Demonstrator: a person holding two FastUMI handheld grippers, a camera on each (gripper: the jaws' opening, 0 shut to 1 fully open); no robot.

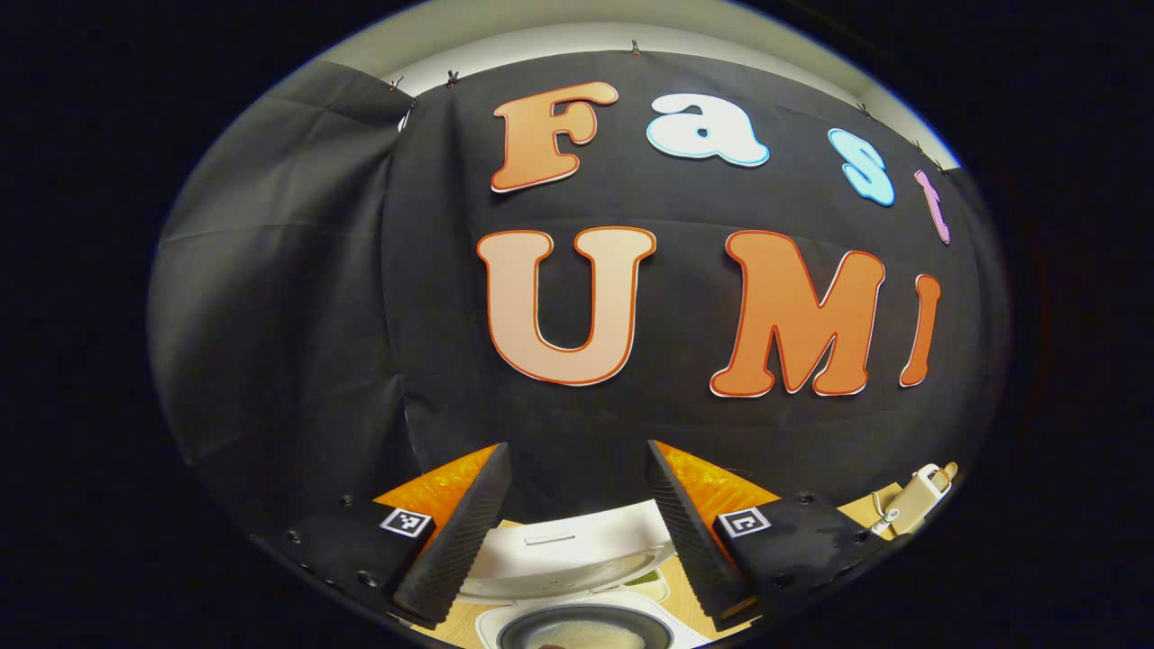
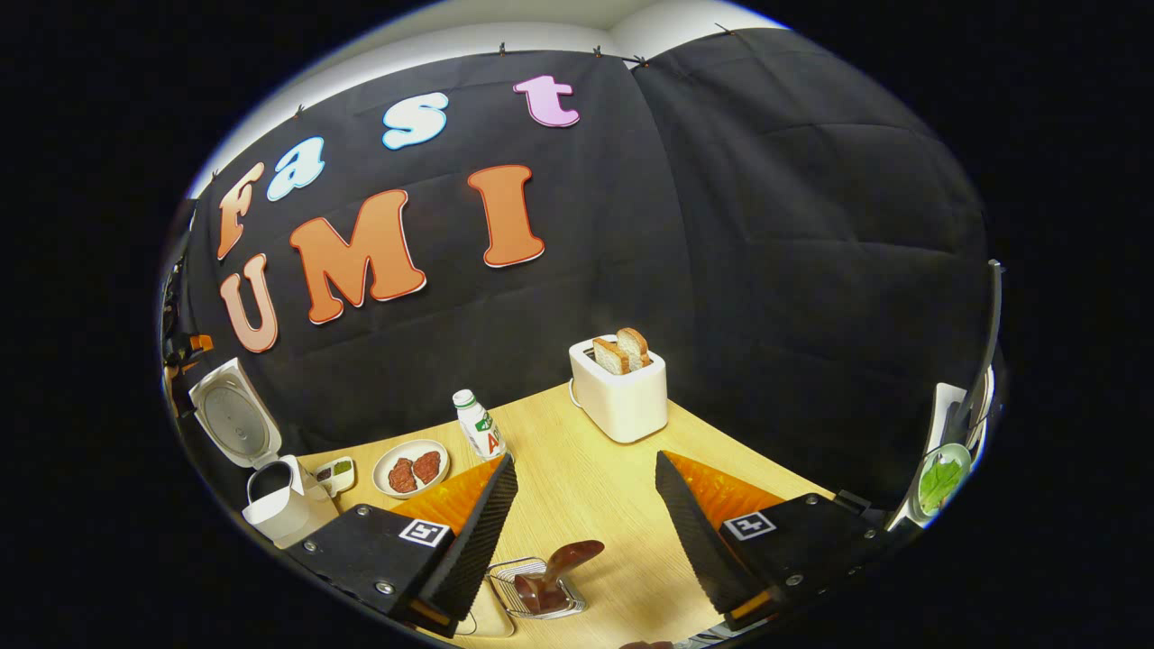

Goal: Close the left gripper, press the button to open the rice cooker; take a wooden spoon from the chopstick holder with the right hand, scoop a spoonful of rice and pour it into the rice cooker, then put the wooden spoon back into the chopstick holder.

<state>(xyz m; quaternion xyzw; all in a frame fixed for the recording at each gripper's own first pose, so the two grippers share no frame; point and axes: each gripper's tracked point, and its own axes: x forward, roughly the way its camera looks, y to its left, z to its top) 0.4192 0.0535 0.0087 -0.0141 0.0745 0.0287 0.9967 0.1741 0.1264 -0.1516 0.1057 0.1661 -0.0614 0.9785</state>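
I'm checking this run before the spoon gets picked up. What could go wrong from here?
1. The right gripper is open above the wooden spoon in its wire chopstick holder; a shallow grasp might let the handle slip or tip the holder.
2. The rice cooker stands open far to the side; rice could spill on the way.

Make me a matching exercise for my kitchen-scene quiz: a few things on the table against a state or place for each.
Things:
1. rice cooker
2. toaster
3. wooden spoon
4. small plate

States or places:
a. holds two slices of bread
b. lid standing open
c. carries two reddish patties
d. sticks out of the wire holder, between the right tool's open fingers

Pairs: 1-b, 2-a, 3-d, 4-c
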